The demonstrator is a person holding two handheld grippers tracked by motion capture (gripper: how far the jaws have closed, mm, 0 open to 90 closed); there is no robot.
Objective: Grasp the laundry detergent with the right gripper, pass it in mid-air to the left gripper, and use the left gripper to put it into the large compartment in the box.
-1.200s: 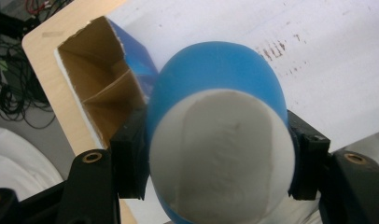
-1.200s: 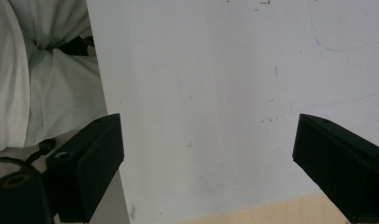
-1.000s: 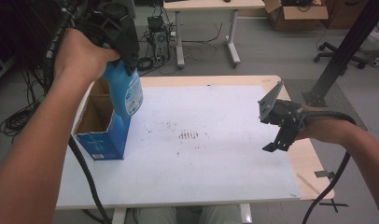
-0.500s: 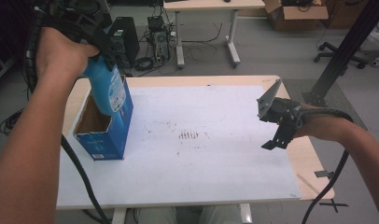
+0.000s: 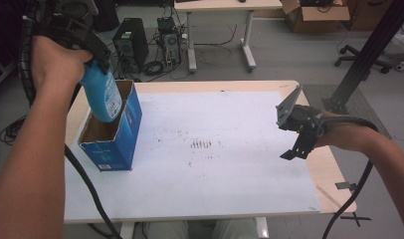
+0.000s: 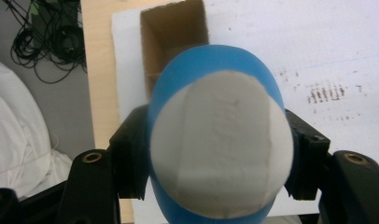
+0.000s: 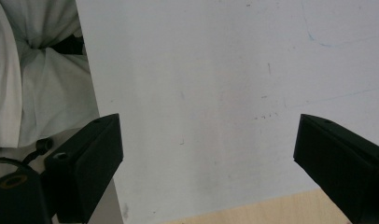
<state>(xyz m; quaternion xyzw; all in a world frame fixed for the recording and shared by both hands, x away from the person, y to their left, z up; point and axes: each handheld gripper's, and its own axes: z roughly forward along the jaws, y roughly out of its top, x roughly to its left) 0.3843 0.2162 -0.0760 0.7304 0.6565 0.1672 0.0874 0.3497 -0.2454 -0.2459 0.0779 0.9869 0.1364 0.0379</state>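
A blue bottle with a white base hangs tilted over the open top of a blue cardboard box, its lower end just inside. The left gripper has its fingers clenched on the bottle. If it stays tilted, the bottle may catch the box rim and tip the box on the tabletop. The right gripper hovers well apart, fingers released

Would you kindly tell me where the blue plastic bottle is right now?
In the high view, the blue plastic bottle is at the table's left, clamped in the left gripper, its lower end dipping into the open blue cardboard box.
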